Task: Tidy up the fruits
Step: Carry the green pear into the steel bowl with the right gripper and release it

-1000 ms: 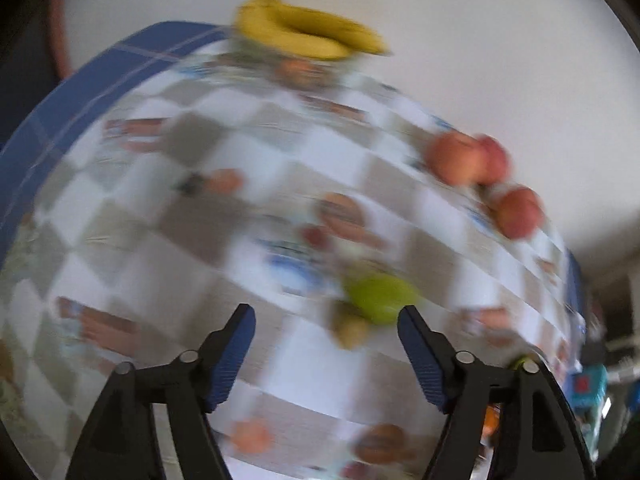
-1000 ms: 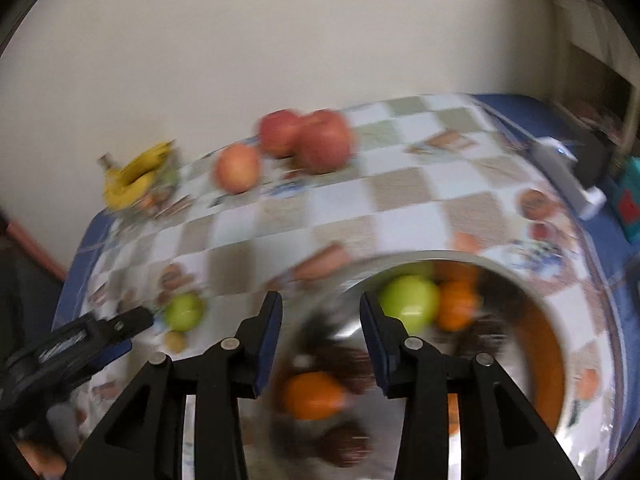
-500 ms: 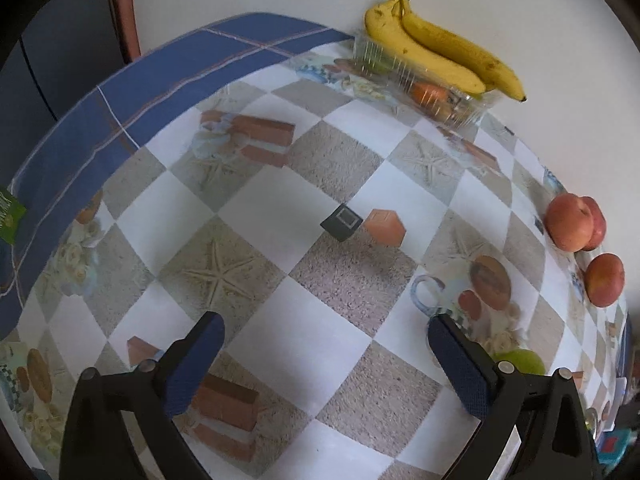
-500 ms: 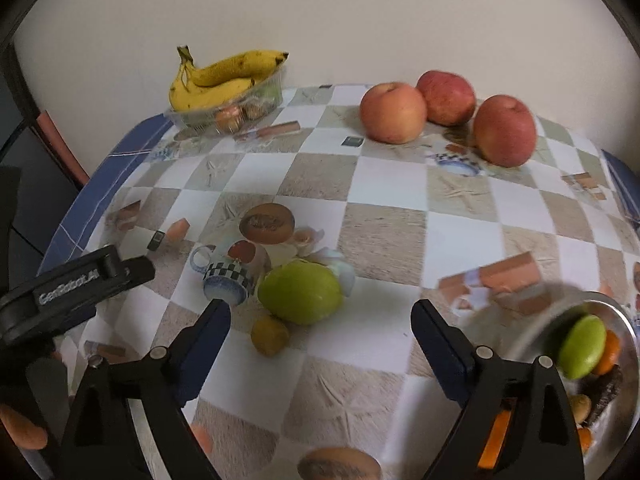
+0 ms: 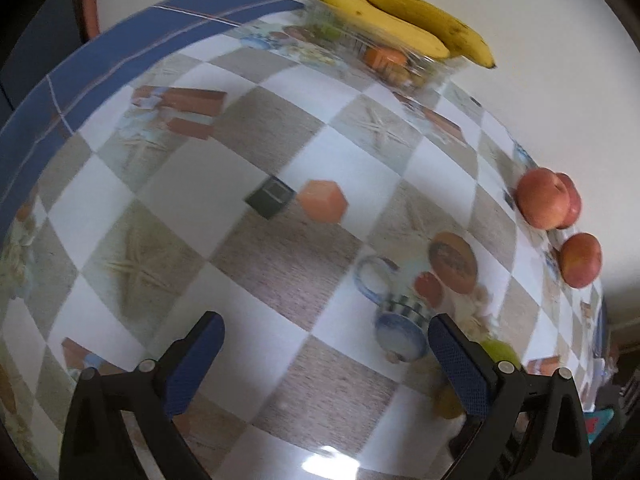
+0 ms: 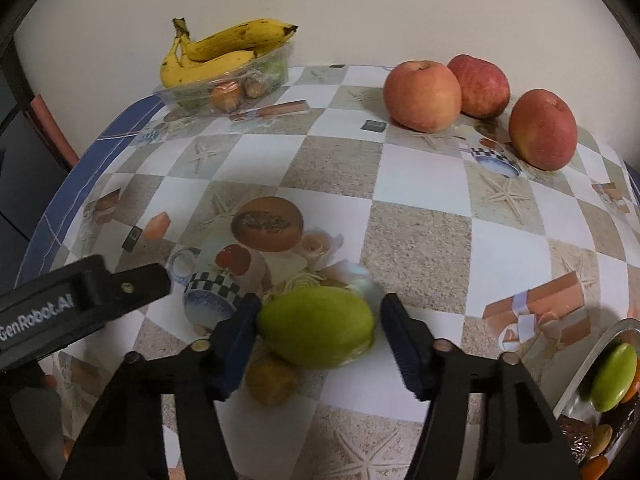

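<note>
Both my grippers have dropped toward the green fruit [image 6: 316, 330]: my right gripper [image 6: 318, 340] has just been closing around it, right pad not yet touching; my left gripper [image 5: 326, 364] hangs wide open beside it.

Bench middle lies bare — edges crowded
Bananas [image 6: 224, 50] and apples [image 6: 422, 96] line the wall side; metal bowl [image 6: 588, 364] blocks the right.

We see soft, even indoor light in both views. A white glare patch sits on the tablecloth [image 5: 324, 456] near the bottom of the left wrist view, where motion blur smears the print. The right wrist view is sharper. Fisheye distortion bends all edges; corners are black.
</note>
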`<state>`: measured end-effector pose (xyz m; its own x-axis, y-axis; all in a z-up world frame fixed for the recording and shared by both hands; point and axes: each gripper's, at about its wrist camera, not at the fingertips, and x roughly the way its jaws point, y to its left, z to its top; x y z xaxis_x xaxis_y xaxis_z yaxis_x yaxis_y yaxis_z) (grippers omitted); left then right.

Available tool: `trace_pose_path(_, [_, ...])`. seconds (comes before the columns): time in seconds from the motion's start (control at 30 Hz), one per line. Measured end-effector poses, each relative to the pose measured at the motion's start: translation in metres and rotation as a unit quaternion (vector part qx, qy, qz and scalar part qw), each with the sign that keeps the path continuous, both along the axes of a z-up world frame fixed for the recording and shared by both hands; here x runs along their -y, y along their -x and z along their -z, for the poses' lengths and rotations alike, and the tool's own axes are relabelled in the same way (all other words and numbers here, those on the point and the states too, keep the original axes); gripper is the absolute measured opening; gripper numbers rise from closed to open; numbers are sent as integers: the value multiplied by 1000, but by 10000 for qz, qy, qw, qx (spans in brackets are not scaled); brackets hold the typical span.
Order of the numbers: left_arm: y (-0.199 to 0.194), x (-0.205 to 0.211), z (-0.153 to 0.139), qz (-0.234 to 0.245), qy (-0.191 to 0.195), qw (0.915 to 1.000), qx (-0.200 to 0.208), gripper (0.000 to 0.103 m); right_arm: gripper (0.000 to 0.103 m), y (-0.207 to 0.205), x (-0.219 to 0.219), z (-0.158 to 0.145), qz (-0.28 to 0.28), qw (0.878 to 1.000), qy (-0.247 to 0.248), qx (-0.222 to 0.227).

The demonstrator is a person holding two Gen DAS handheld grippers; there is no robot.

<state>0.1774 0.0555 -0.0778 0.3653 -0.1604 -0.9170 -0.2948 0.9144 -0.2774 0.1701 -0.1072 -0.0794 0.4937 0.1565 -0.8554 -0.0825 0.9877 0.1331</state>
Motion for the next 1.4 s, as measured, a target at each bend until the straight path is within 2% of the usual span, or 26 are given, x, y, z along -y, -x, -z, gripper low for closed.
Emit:
trace_pose_path(0.23, [3, 20, -2, 334, 276, 9990, -63, 101, 57, 5, 14, -3, 70, 9999, 39, -112])
trace_pose_path(0.43, [6, 39, -4, 688, 637, 9956, -89, 87, 57, 8, 48, -5, 498, 9984, -38, -277])
trace_pose_path(0.6, [11, 55, -5, 922, 762, 9927, -142, 66, 57, 13, 71, -6, 785, 9961, -69, -385])
trace_pose_path(0.67, [11, 61, -4, 967, 895, 9911, -186, 54, 57, 16, 75, -9, 832, 9959, -71, -344])
trace_pose_path(0.73, [12, 66, -2, 996, 1021, 9895, -220, 47, 57, 18, 78, -12, 856, 9958, -119, -303])
trace_pose_path(0.77, [12, 66, -2, 1005, 1022, 9894, -216, 40, 57, 20, 80, -14, 862, 9958, -142, -282])
trace_pose_path(0.87, [14, 67, 0, 981, 1028, 9896, -212, 27, 57, 26, 84, -22, 884, 9957, -165, -210])
trace_pose_path(0.93, [15, 67, 1, 961, 1123, 9887, -239, 27, 57, 31, 87, -26, 912, 9954, -212, -180])
trace_pose_path(1.07, [23, 73, -5, 1075, 1017, 9888, -189, 27, 57, 39, 94, -33, 959, 9948, -310, -152])
trace_pose_path(1.4, [55, 108, -44, 1607, 1117, 9804, 209, 27, 57, 82, 110, -55, 1133, 9924, -465, -92])
